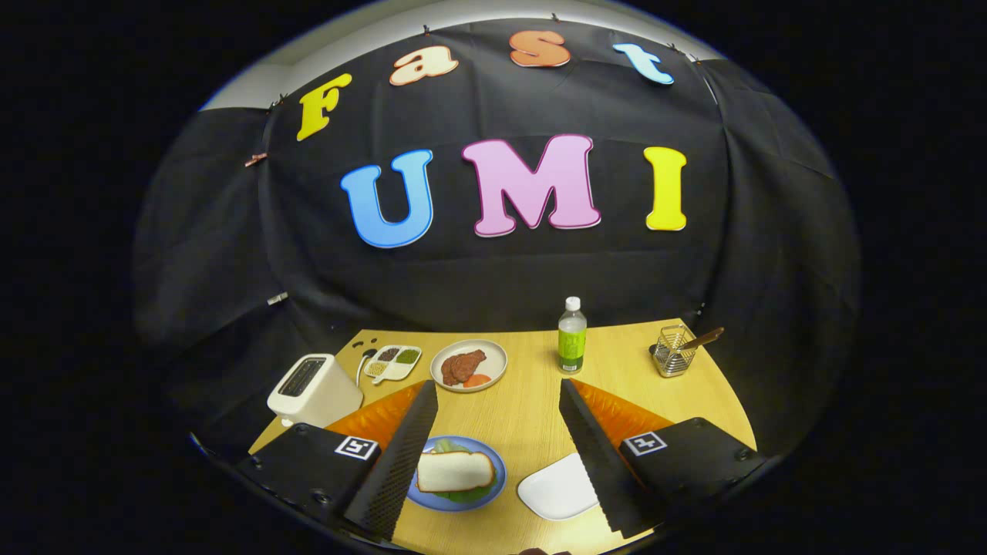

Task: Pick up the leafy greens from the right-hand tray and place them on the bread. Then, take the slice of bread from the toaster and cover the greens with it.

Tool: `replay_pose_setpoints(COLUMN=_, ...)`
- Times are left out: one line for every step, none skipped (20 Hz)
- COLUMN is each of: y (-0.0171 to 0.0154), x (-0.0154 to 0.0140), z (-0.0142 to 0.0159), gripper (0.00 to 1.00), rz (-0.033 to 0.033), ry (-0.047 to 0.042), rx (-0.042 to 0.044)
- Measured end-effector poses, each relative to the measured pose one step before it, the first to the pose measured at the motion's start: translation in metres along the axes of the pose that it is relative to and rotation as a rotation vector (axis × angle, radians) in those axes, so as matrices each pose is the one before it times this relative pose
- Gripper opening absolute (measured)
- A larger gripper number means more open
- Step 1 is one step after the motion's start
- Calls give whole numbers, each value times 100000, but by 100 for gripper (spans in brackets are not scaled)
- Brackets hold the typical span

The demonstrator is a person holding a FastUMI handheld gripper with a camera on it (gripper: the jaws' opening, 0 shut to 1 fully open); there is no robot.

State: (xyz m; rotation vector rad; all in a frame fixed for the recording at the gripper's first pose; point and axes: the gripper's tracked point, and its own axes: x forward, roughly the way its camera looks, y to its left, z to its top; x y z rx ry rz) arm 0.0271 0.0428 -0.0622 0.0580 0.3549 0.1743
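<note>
Wooden table (524, 416) w/ my tool (493, 455) hovering wide open, empty, above it; bread slice (455, 470) already tops greens (466, 495) on blue plate (493, 486) by left finger — risk: dipping low, knocking slice askew.

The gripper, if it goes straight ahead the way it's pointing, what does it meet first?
Probably bare table: the open gripper aims between the meat plate and the green bottle. Depth is unclear.
</note>
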Motion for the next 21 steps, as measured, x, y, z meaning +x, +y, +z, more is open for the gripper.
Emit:
replay_pose_setpoints(y=-157, x=-788, z=533, gripper=99, rz=-367, ry=-915, rx=1207)
replay_pose_setpoints(y=-429, x=-747, z=406, gripper=99, rz=-448, ry=-635, rx=815)
replay_pose_setpoints(y=-636, x=-729, z=560, gripper=99, rz=-1535, ry=-1084, rx=124)
replay_pose_setpoints(y=-923, x=-769, z=674, gripper=99, rz=-2069, ry=-1462, rx=-212)
replay_pose_setpoints(y=-823, x=-601, z=656, gripper=99, rz=-2053, ry=-1476, rx=-277)
replay_pose_setpoints(y=-509, x=-1309, z=611, gripper=99, rz=-1470, ry=-1980, rx=-894)
replay_pose_setpoints(y=-506, x=-751, z=491, gripper=99, rz=-1683, ry=-1452, rx=-797)
replay_pose_setpoints(y=-496, x=-464, z=458, gripper=99, rz=-1674, ry=-1723, rx=-178)
replay_pose_setpoints(y=-227, x=-427, z=308, gripper=99, rz=-976, ry=-1226, rx=424)
replay_pose_setpoints(y=-98, x=-253, z=234, gripper=99, rz=-697, ry=-782, rx=1044)
replay_pose_setpoints(y=70, x=-107, z=138, gripper=99, rz=134, ry=-624, rx=1379)
replay_pose_setpoints(y=76, x=62, z=21, gripper=99, rz=223, ry=-183, rx=1234)
replay_pose_setpoints(y=-46, x=104, z=19, gripper=99, rz=-152, ry=-155, rx=431)
replay_pose_setpoints(y=-111, x=89, z=82, gripper=99, rz=-528, ry=-374, rx=-152)
replay_pose_setpoints(y=5, x=82, z=92, gripper=99, rz=-191, ry=-107, rx=-192)
replay_pose_setpoints(y=191, x=54, z=92, gripper=99, rz=490, ry=-105, rx=-2)
replay_pose_setpoints(y=259, x=132, z=16, gripper=99, rz=541, ry=99, rx=249)
replay_pose_setpoints(y=237, x=146, z=-5, gripper=99, rz=528, ry=173, rx=-338)
replay_pose_setpoints(y=101, x=205, z=-103, gripper=99, rz=253, ry=235, rx=-401)
replay_pose_setpoints(y=198, x=204, z=-24, gripper=99, rz=414, ry=130, rx=-276)
replay_pose_setpoints(y=242, x=143, z=8, gripper=99, rz=565, ry=15, rx=2)
